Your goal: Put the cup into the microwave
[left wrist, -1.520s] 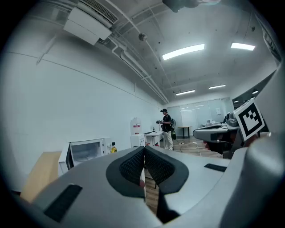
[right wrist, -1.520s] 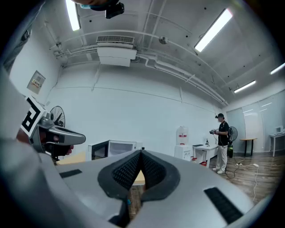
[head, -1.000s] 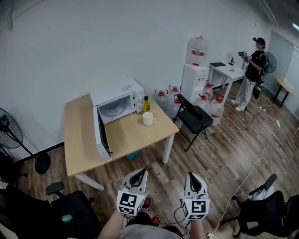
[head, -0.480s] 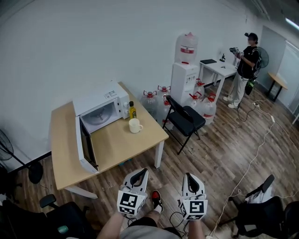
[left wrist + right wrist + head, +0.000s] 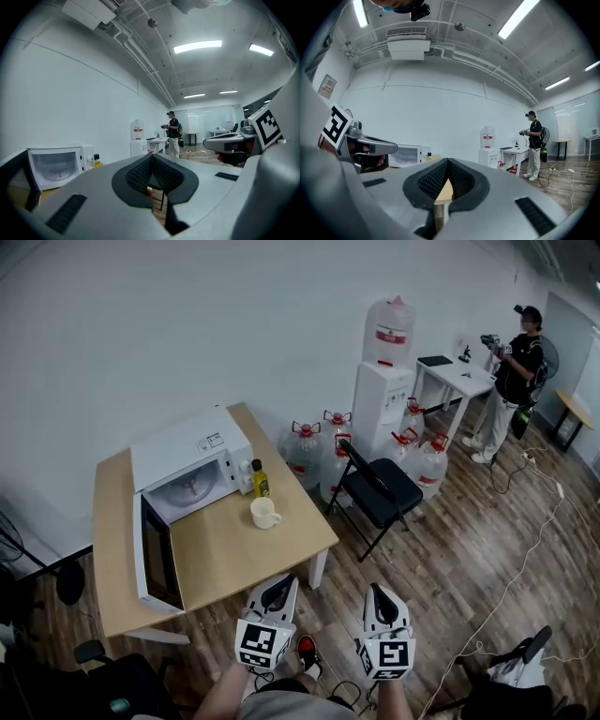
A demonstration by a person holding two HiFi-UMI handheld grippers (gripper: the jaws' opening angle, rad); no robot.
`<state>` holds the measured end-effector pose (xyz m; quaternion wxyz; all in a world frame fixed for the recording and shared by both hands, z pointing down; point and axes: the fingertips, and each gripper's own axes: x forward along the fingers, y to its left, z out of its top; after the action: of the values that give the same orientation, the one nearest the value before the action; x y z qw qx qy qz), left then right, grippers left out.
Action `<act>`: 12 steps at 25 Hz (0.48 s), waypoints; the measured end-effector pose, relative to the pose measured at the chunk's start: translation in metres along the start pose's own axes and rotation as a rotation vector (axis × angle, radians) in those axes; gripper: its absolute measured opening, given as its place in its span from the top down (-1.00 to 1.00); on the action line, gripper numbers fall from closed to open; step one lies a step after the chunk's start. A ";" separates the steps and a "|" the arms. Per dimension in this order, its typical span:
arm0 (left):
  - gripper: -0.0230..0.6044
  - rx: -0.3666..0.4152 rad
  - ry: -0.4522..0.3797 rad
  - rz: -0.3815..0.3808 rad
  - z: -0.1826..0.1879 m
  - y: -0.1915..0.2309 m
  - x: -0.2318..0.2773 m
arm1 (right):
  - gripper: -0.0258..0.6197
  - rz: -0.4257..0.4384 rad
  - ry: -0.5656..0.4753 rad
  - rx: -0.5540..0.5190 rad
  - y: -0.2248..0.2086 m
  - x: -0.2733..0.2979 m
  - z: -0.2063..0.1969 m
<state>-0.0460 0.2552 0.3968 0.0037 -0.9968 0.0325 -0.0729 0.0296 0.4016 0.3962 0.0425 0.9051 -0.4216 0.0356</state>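
left gripper [image 5: 280, 585]: held low at the near edge of the head view, pointing toward the table; jaws pressed together at the tips, nothing between them
right gripper [image 5: 378, 591]: just beside the left one, pointing the same way; jaws pressed together, nothing pinched
cup [image 5: 264, 513]: white, with a handle, upright on the table, outside the microwave and just in front of its open mouth; well apart from both grippers
microwave [image 5: 187, 451]: white, at the back of the table near the wall
microwave door [image 5: 155, 563]: swung wide open, reaching toward the table's near edge
bottle [image 5: 260, 479]: yellow with a dark cap, upright beside the microwave's right end, just behind the cup
table [image 5: 244, 554]: light wood top on white legs, against the white wall
folding chair [image 5: 380, 491]: black, on the wood floor just right of the table
water dispenser [image 5: 382, 390]: white, against the wall, with a large bottle on top
water jugs [image 5: 307, 444]: several with red caps, on the floor around the dispenser
person [image 5: 517, 376]: standing far right in dark top and light trousers, beside a white desk [image 5: 455, 381]
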 end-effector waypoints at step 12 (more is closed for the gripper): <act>0.85 -0.015 0.025 0.130 0.005 0.068 0.079 | 0.87 0.130 -0.008 -0.004 -0.022 0.128 0.013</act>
<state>0.0288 0.1823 0.4030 0.0007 -0.9916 0.0975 -0.0849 0.1290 0.3176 0.3954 0.0401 0.8759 -0.4796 0.0338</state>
